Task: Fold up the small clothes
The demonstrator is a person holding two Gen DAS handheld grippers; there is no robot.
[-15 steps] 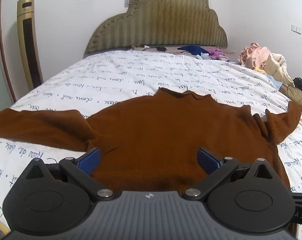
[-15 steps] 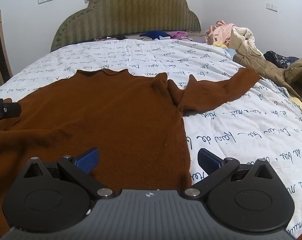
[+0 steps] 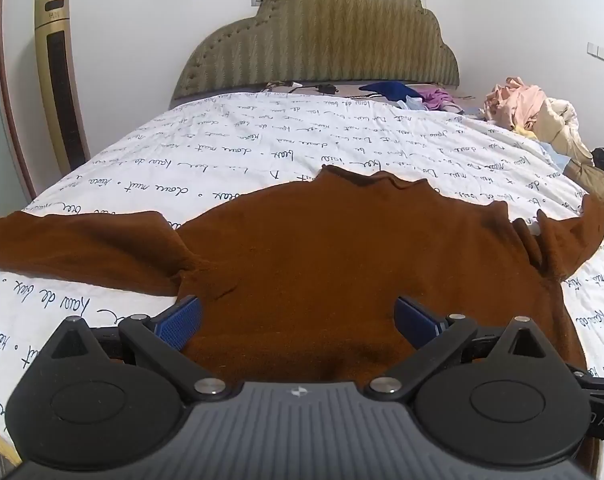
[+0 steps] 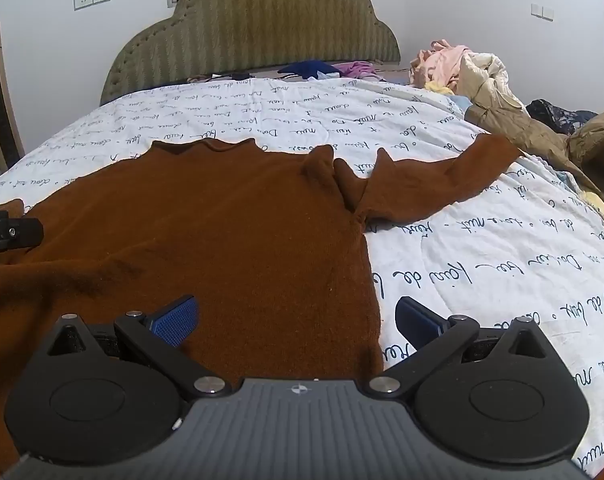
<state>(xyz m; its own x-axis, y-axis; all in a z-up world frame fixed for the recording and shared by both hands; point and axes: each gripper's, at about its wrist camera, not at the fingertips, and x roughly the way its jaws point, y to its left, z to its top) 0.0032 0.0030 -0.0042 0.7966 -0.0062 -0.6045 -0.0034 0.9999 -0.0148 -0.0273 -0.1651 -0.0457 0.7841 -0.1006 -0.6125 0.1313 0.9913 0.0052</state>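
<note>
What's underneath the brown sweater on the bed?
The brown sweater lies spread flat on a white quilt with handwriting print, which shows all around it. Whatever lies beneath the fabric itself is covered; no bulge suggests anything there.

Black left gripper (image 3: 297,322) and right gripper (image 4: 297,322), blue textured jaws, ribbed grey housings, silver screws.

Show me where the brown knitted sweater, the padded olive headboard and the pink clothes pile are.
brown knitted sweater (image 4: 229,232): right wrist view, middle of its body.
padded olive headboard (image 3: 322,44): left wrist view, centre of the upholstery.
pink clothes pile (image 4: 446,60): right wrist view, top of the heap.
</note>
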